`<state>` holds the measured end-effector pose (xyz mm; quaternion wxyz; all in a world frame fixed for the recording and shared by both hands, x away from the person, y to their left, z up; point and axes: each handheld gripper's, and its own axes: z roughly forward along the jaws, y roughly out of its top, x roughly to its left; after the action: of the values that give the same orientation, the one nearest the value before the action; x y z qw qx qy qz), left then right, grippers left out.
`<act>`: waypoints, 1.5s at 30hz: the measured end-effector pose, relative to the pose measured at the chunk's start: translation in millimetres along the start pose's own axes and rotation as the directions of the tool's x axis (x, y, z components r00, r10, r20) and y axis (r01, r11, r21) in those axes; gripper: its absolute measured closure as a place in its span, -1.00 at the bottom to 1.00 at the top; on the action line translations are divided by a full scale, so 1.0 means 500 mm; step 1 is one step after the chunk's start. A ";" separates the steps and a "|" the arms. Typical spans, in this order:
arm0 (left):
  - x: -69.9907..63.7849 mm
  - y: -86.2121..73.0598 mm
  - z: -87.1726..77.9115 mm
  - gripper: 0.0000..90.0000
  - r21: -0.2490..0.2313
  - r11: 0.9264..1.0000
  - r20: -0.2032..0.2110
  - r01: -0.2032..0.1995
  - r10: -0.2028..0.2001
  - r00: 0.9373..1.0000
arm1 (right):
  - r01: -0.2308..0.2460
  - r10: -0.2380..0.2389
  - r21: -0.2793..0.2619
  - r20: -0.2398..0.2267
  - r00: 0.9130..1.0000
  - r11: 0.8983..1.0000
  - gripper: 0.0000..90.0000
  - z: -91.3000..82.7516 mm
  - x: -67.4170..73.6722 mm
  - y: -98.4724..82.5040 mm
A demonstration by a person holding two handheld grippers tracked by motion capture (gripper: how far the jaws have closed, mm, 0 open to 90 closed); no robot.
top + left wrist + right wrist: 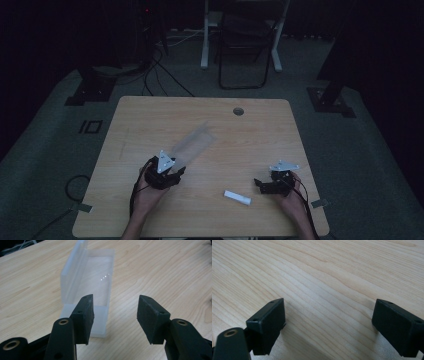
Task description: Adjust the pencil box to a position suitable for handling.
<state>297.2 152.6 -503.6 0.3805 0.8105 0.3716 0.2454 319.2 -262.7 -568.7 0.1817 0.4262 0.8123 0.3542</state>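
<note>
Dim room, dark floor with cables and a chair frame beyond; pale wooden surface [150,115] with rounded corners and a round cable hole near the far edge

Status of work, judged from present layout:

- Translucent frosted plastic box with hinged lid [86,287] lying on the surface ahead of the left claw [113,315], lid raised and standing along one long side. Opening step taken as complete
- Box interior appears empty, though glare on the plastic limits certainty
- Small white cylindrical stick [237,197] lying flat on the surface, well apart from the box, just beside the right claw [264,184]. Not yet picked up, not yet in the box

Claw states:

- Left claw: jaws spread wide, nothing between the pads, near end of the box just beyond the tips
- Right claw [329,322]: jaws spread wide over bare wood, nothing held

Remaining, as a judgement: grasp the white stick, carry across to the open box, lay inside, then lower the lid
</note>
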 end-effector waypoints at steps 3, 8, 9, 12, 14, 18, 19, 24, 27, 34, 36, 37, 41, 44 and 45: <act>0.005 0.004 0.001 0.09 -0.002 1.000 -0.004 0.002 -0.002 1.000 | 0.000 0.000 0.000 0.000 1.000 1.000 -0.75 0.000 0.000 0.000; 0.025 0.020 -0.001 0.14 -0.020 1.000 -0.019 0.015 -0.016 1.000 | 0.000 0.000 0.000 0.000 1.000 1.000 -0.75 0.000 0.000 0.000; 0.028 0.023 -0.001 0.14 -0.023 1.000 -0.025 0.016 -0.016 1.000 | 0.000 0.000 0.000 0.000 1.000 1.000 -0.75 0.000 0.000 0.000; 0.033 0.031 0.002 0.17 -0.020 1.000 -0.042 0.007 -0.008 0.999 | 0.000 0.000 0.000 0.000 1.000 1.000 -0.75 0.000 0.000 0.000; 0.036 0.034 0.007 0.20 -0.022 1.000 -0.048 0.012 -0.013 0.999 | 0.000 0.000 0.000 0.000 1.000 1.000 -0.75 0.000 0.000 0.000; 0.045 0.040 0.023 0.26 -0.012 1.000 -0.060 0.015 -0.015 0.998 | 0.000 0.000 0.000 0.000 1.000 1.000 -0.75 0.000 0.000 0.000; 0.049 0.043 0.030 0.28 -0.003 1.000 -0.068 0.011 -0.012 0.998 | 0.000 0.000 0.000 0.000 1.000 1.000 -0.75 0.000 0.000 0.000; 0.061 0.055 0.051 0.31 0.009 1.000 -0.086 0.011 -0.010 0.996 | 0.000 0.000 0.000 0.000 1.000 1.000 -0.75 0.000 0.000 0.000; 0.067 0.061 0.058 0.31 0.011 1.000 -0.098 0.010 -0.009 0.995 | 0.000 0.000 0.000 0.000 1.000 1.000 -0.75 0.000 0.000 0.000; 0.089 0.066 0.089 0.39 0.042 0.999 -0.105 0.025 -0.020 0.994 | 0.000 0.000 0.000 0.000 1.000 1.000 -0.75 0.000 0.000 0.000; 0.092 0.067 0.099 0.43 0.055 0.998 -0.106 0.020 -0.014 0.994 | 0.000 0.000 0.000 0.000 1.000 1.000 -0.75 0.000 0.000 0.000; 0.093 0.067 0.103 0.46 0.059 0.998 -0.106 0.018 -0.012 0.994 | 0.000 0.000 0.000 0.000 1.000 1.000 -0.75 0.000 0.000 0.000; 0.097 0.067 0.121 0.61 0.078 0.997 -0.099 0.009 -0.001 0.995 | 0.000 0.000 0.000 0.000 1.000 1.000 -0.75 0.000 0.000 0.000; 0.093 0.071 0.124 0.72 0.082 0.997 -0.094 -0.012 0.020 0.995 | 0.000 0.000 0.000 0.000 1.000 1.000 -0.75 0.000 0.000 0.000; 0.091 0.073 0.124 0.75 0.085 0.996 -0.089 -0.022 0.030 0.996 | 0.000 0.000 0.000 0.000 1.000 1.000 -0.75 0.000 0.000 0.000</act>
<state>381.9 145.6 -505.7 0.3257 0.8186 0.3878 0.2710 319.2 -262.8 -568.7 0.1816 0.4263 0.8123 0.3541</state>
